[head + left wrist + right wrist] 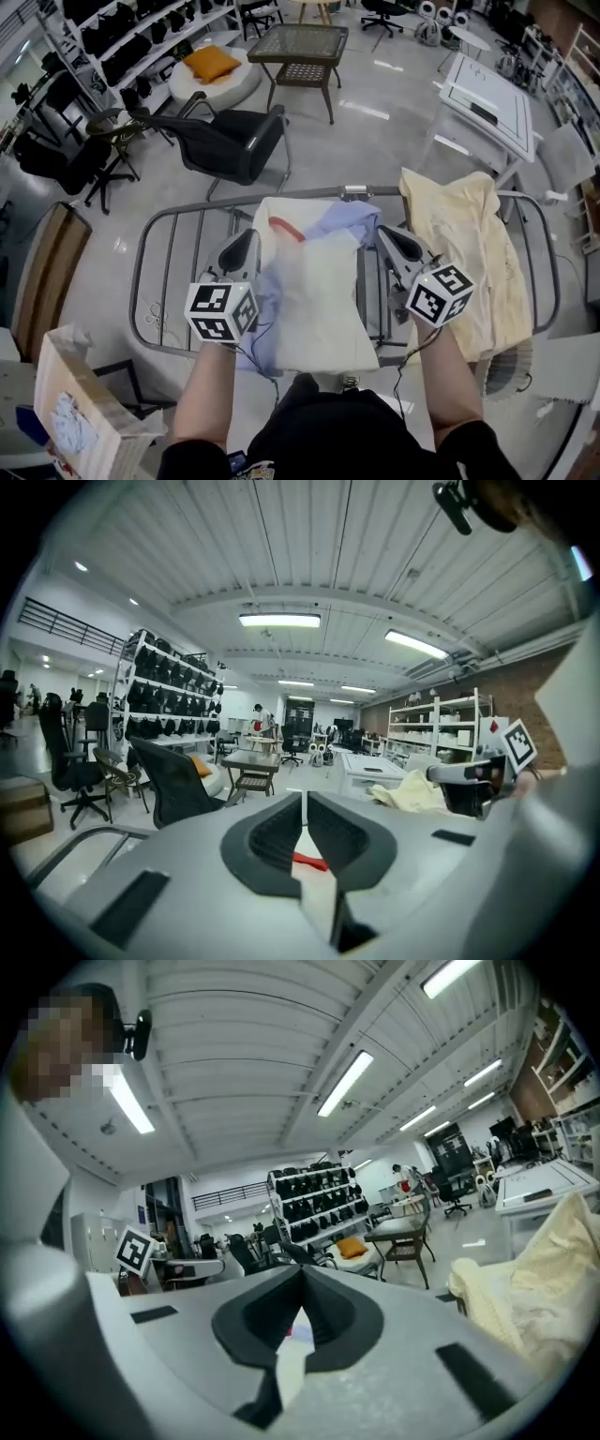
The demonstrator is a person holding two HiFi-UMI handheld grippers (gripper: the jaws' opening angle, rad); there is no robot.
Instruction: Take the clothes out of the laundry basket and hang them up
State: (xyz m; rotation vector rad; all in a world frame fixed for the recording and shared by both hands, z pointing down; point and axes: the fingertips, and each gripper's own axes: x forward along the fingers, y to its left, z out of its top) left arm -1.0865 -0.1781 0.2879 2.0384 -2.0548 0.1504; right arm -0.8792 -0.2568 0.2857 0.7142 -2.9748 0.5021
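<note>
The grey metal wire drying rack (137, 281) stands directly in front of the person. A black mesh office chair (234, 141) stands beyond it on the glossy floor. A cream-yellow garment (469, 253) is draped over the right part of the rack. A white garment with a pale lavender panel (314, 300) hangs over the middle of the rack, spread between the two grippers. The left gripper (247, 240) has its jaws clamped on the left upper edge of this garment. The right gripper (389, 236) has its jaws pressed together on the right upper corner. A short red strip (286, 228) shows at the top of the garment, just beside the left gripper.
</note>
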